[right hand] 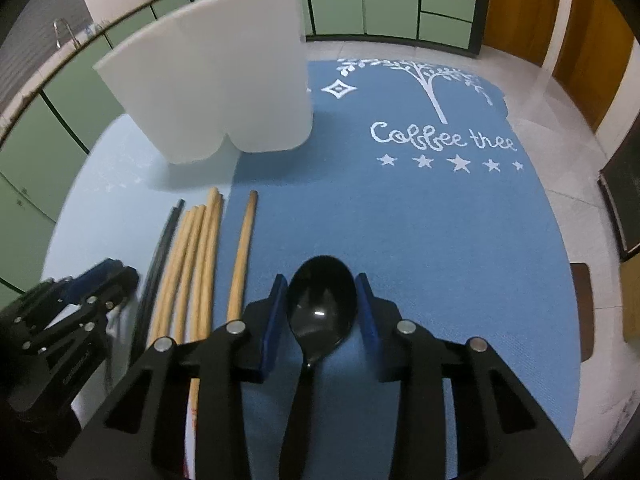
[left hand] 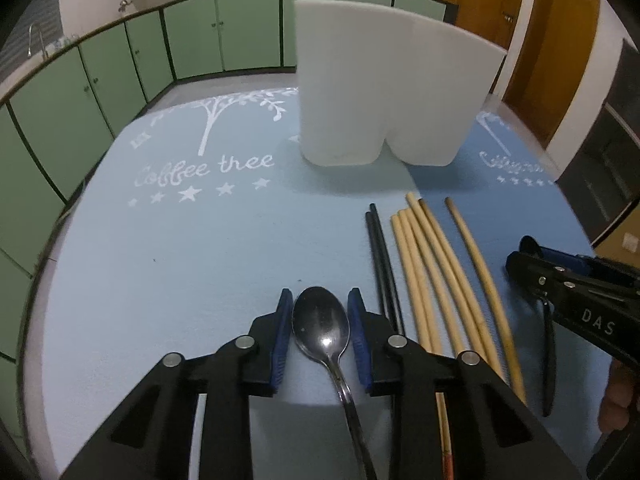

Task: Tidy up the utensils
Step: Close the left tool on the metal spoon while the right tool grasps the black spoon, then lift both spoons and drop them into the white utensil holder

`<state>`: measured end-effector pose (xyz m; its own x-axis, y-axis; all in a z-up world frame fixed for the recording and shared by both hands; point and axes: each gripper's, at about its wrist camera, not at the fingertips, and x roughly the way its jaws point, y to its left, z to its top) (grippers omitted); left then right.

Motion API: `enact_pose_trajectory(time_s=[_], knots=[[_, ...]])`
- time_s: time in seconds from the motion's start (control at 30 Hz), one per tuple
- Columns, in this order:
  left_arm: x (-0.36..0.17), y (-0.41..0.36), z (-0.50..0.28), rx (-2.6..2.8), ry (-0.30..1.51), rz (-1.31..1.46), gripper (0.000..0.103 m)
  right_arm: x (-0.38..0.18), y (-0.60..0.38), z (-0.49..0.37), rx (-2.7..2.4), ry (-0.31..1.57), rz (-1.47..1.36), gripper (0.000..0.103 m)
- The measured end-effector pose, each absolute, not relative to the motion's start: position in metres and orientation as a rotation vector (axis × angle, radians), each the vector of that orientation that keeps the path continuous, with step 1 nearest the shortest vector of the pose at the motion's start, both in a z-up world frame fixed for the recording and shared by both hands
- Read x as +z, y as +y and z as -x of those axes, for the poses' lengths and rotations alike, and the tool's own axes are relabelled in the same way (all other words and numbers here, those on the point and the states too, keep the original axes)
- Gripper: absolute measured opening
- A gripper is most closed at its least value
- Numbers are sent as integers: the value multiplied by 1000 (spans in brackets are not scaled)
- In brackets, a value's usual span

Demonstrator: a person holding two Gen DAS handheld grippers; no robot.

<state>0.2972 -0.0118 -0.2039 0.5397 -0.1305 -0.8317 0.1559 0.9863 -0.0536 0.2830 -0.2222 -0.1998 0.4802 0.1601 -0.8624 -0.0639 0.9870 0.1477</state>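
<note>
A metal spoon [left hand: 322, 326] lies on the light blue mat between the open jaws of my left gripper [left hand: 320, 336]; the blue pads [left hand: 282, 332] stand on either side of its bowl. A black spoon [right hand: 322, 304] lies on the dark blue mat between the open jaws of my right gripper [right hand: 322, 312]. Whether either gripper's pads touch its spoon I cannot tell. Several wooden chopsticks [left hand: 432, 272] and two black chopsticks [left hand: 382, 264] lie between the two grippers; they also show in the right wrist view [right hand: 200, 264]. A white two-compartment holder [left hand: 384, 88] stands behind them, also in the right wrist view [right hand: 216, 80].
The right gripper [left hand: 560, 280] shows at the right of the left wrist view, the left gripper [right hand: 68, 312] at the left of the right wrist view. Two "Coffee tree" mats [right hand: 440, 208] cover the round table. Green cabinets and a wooden door stand beyond.
</note>
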Motion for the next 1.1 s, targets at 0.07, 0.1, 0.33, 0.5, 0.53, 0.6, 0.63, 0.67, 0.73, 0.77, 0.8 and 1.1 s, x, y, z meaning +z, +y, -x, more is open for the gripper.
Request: enact_pose_trajectory(time_s=[0.07, 0.1, 0.33, 0.5, 0.53, 0.6, 0.63, 0.67, 0.73, 0.77, 0.8, 1.1], knots=[[-199, -10, -292, -178, 955, -16, 28, -194, -223, -276, 154, 1028, -102, 33], [-194, -8, -287, -183, 927, -7, 28, -189, -225, -272, 165, 1002, -100, 33], [-164, 3, -256, -194, 752, 41, 27, -161, -232, -252, 231, 867, -130, 33], [-147, 4, -245, -191, 658, 28, 27, -140, -235, -245, 259, 778, -138, 32], [-144, 5, -244, -192, 646, 26, 27, -138, -236, -244, 262, 766, -138, 32], [-141, 6, -244, -191, 628, 25, 27, -130, -236, -244, 270, 730, -133, 32], [-138, 6, -245, -190, 617, 28, 27, -126, -235, -244, 272, 714, -127, 32], [-134, 7, -245, -190, 604, 30, 27, -122, -235, -244, 274, 695, -122, 32], [-126, 7, -245, -191, 580, 28, 27, -114, -237, -248, 280, 663, -125, 32], [-119, 7, -247, -192, 560, 28, 27, -109, -238, -251, 283, 643, -131, 32], [-113, 7, -247, -196, 545, 30, 27, -104, -239, -254, 284, 622, -134, 32], [-34, 14, -273, -215, 339, 58, 27, -45, -244, -302, 306, 399, -161, 33]])
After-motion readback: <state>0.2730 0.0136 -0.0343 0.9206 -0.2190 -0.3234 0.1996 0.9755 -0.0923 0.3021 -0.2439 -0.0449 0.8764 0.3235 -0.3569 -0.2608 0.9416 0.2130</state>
